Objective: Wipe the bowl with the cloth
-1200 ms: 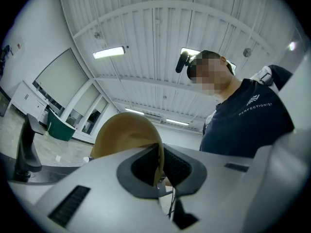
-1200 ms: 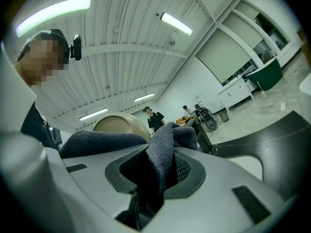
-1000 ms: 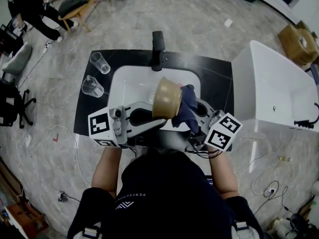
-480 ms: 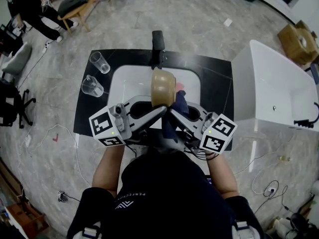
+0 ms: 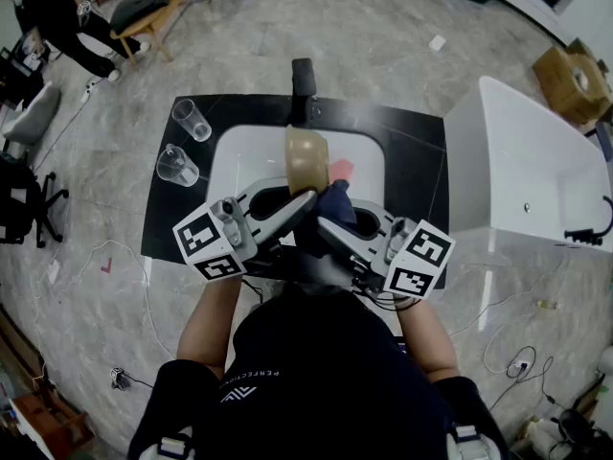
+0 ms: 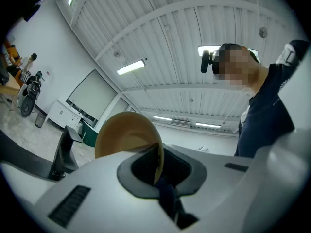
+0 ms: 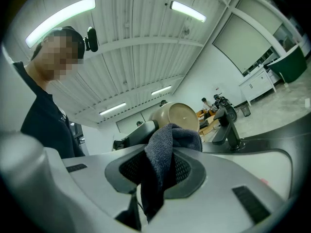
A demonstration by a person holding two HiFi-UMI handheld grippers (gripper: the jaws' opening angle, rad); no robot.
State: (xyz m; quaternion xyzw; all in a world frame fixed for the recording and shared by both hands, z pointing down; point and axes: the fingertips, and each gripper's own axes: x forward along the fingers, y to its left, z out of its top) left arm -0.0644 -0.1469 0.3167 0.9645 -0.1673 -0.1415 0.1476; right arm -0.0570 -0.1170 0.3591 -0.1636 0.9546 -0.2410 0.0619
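Note:
A tan bowl [image 5: 306, 159] stands on edge over the white sink [image 5: 239, 166]. My left gripper [image 5: 303, 201] is shut on its lower rim. The left gripper view shows that rim of the bowl [image 6: 127, 135] pinched between the jaws of the left gripper [image 6: 158, 171]. A dark blue cloth [image 5: 334, 203] hangs bunched just right of and below the bowl, and my right gripper [image 5: 324, 221] is shut on it. In the right gripper view the cloth [image 7: 165, 154] fills the right gripper [image 7: 158, 174], with the bowl [image 7: 177, 116] close behind it. I cannot tell whether cloth and bowl touch.
A black faucet [image 5: 304, 82] stands at the far side of the sink on a black counter [image 5: 417, 151]. Two clear glasses [image 5: 192, 120] [image 5: 178, 166] sit on the counter at left. A pink object [image 5: 342, 171] lies in the basin. A white tub [image 5: 527, 171] stands at right.
The bowl has moved away from me and turned more edge-on. The cloth has shifted left, from the bowl's right side to just below it. The two grippers have drawn closer together.

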